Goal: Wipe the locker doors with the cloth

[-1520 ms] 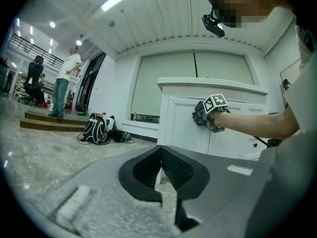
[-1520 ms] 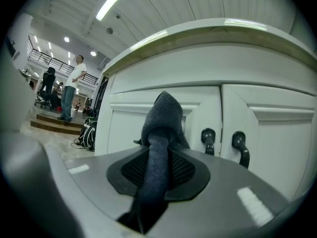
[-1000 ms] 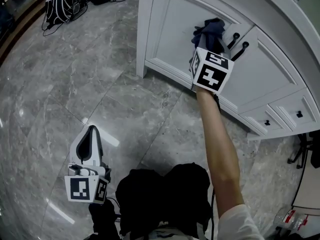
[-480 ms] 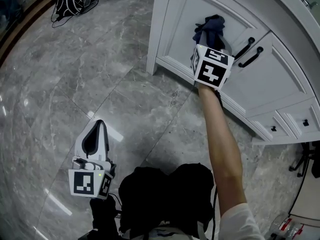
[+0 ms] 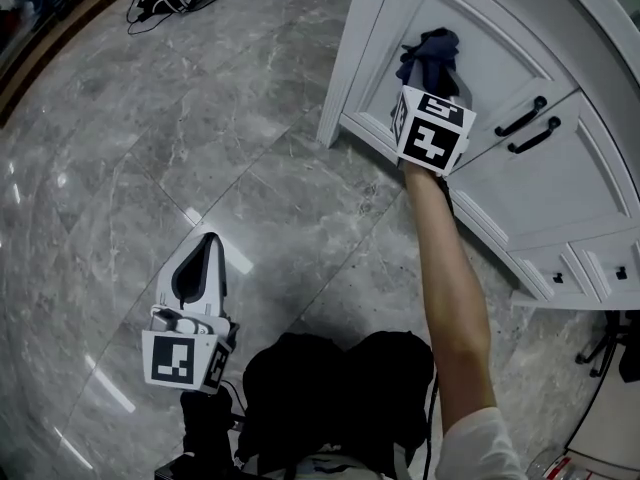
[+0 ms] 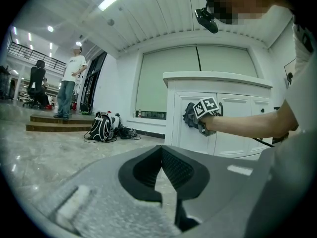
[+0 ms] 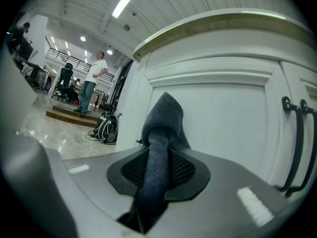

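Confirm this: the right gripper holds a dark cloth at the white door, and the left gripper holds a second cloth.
Wrong. The left gripper holds nothing: the left gripper view shows its jaws shut, empty. The right gripper does hold the dark cloth at the white door.

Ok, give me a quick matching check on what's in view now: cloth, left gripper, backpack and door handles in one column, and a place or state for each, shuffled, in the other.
1. cloth
2. left gripper
3. backpack
4. door handles

A. black upright bars, side by side
B. on the floor near the low step
C. jaws together, nothing in them, held low
D. clamped in the right gripper, at the white door

Pairs: 1-D, 2-C, 3-B, 4-A
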The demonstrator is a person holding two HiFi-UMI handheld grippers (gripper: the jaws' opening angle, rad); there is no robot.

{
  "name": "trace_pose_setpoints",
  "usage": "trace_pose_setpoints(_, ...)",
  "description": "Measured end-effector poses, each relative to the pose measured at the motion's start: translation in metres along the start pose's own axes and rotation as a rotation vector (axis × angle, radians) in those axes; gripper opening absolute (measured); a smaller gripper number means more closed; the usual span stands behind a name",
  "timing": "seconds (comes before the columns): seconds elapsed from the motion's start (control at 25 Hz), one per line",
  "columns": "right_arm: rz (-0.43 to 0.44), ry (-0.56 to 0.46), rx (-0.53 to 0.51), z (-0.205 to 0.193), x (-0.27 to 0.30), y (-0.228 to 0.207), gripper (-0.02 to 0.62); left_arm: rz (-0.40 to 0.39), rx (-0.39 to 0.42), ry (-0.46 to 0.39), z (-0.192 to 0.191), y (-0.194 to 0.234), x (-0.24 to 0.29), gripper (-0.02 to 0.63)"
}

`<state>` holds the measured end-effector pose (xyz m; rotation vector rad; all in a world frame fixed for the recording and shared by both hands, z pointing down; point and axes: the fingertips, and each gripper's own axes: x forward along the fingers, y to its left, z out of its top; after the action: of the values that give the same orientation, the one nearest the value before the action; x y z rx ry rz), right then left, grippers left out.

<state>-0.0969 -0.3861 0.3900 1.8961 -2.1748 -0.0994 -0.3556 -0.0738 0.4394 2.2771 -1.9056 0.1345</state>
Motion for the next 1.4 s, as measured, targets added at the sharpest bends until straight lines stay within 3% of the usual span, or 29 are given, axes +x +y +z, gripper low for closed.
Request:
trace_pose_setpoints(0.44, 0.071, -0.007, -0.001, 0.009, 0.027, 0.044, 0.083, 0.021, -0.003, 0.010, -0.003, 0.012, -0.005, 0.002)
trace_pose_setpoints(0.76, 0.094, -0.024, -0.015, 0.006, 0.028, 0.050, 0.083, 0.019, -0.010, 0.018, -0.007, 0.012, -0.004, 0.002)
trace_pose_setpoints(1.4, 0.129, 0.046, -0.039, -0.042, 0.027, 0.057, 0.083, 0.024, 0.003, 0.023, -0.005, 0.009, -0.001, 0.002)
